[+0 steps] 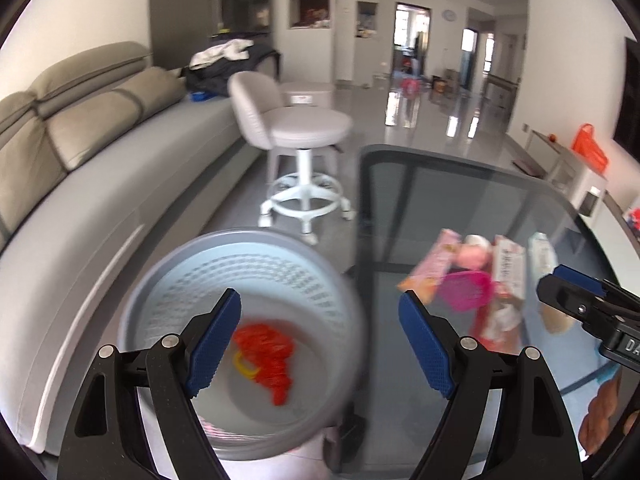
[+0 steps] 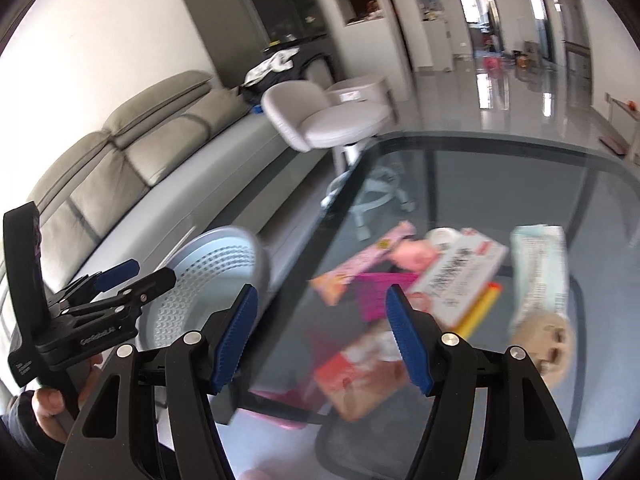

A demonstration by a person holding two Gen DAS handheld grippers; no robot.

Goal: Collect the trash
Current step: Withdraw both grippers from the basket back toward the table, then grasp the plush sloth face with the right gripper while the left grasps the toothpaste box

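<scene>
Left fingers (image 1: 216, 340) spread, red wrapper (image 1: 266, 354) in bin (image 1: 160, 276)

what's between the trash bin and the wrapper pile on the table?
Left wrist view: only bare glass table and its dark edge separate the grey bin from the wrapper pile. The open left claw straddles that gap, holding nothing.

glossy glass table (image 2: 520, 168); perforated plastic bin (image 1: 256, 276); matt leather sofa (image 1: 100, 128).
</scene>
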